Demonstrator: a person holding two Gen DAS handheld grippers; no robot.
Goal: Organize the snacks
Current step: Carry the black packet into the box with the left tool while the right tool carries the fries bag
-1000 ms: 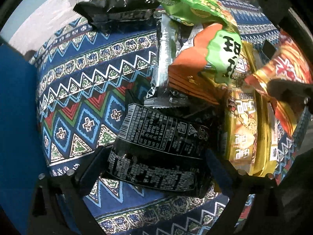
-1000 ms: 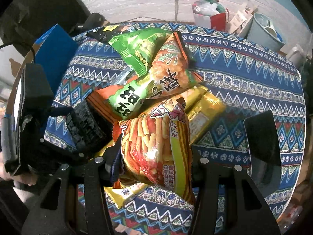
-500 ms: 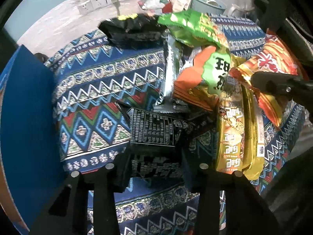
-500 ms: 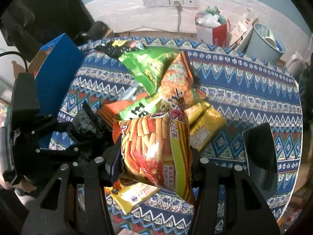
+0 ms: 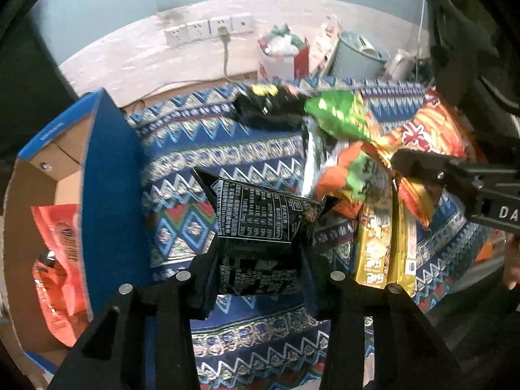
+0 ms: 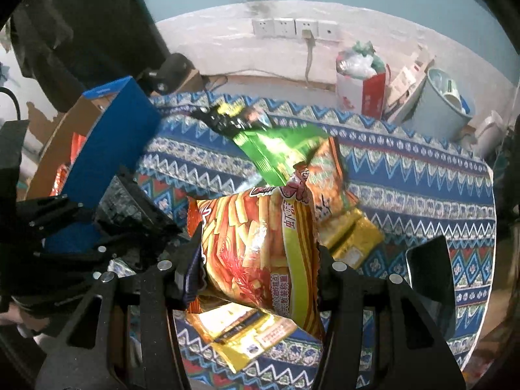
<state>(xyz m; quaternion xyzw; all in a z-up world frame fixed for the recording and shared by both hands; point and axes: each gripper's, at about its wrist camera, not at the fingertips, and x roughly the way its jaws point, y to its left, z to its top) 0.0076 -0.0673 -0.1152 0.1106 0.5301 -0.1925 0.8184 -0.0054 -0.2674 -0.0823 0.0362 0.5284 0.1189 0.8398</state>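
Note:
My left gripper [image 5: 258, 265] is shut on a black snack bag [image 5: 260, 224] with white print and holds it above the patterned tablecloth [image 5: 201, 149]. My right gripper [image 6: 258, 261] is shut on an orange and yellow fries bag [image 6: 260, 240], also lifted; that bag shows at the right of the left wrist view [image 5: 429, 139]. A pile stays on the cloth: a green bag [image 6: 276, 152], an orange and green bag [image 6: 325, 178], gold packets [image 6: 354, 237], another black bag [image 6: 224, 118]. A blue-walled cardboard box [image 5: 97, 195] at the left holds a red bag [image 5: 61, 260].
Beyond the table's far edge stand a wall with sockets [image 6: 292, 29], a red and white paper bag [image 6: 360, 87] and a pale bin [image 6: 442, 100]. A dark flat object [image 6: 429, 279] lies on the cloth at the right.
Both grippers have risen and drawn back from the pile with their bags. The left gripper closed on the black bag. The blue box has come into view at the left.

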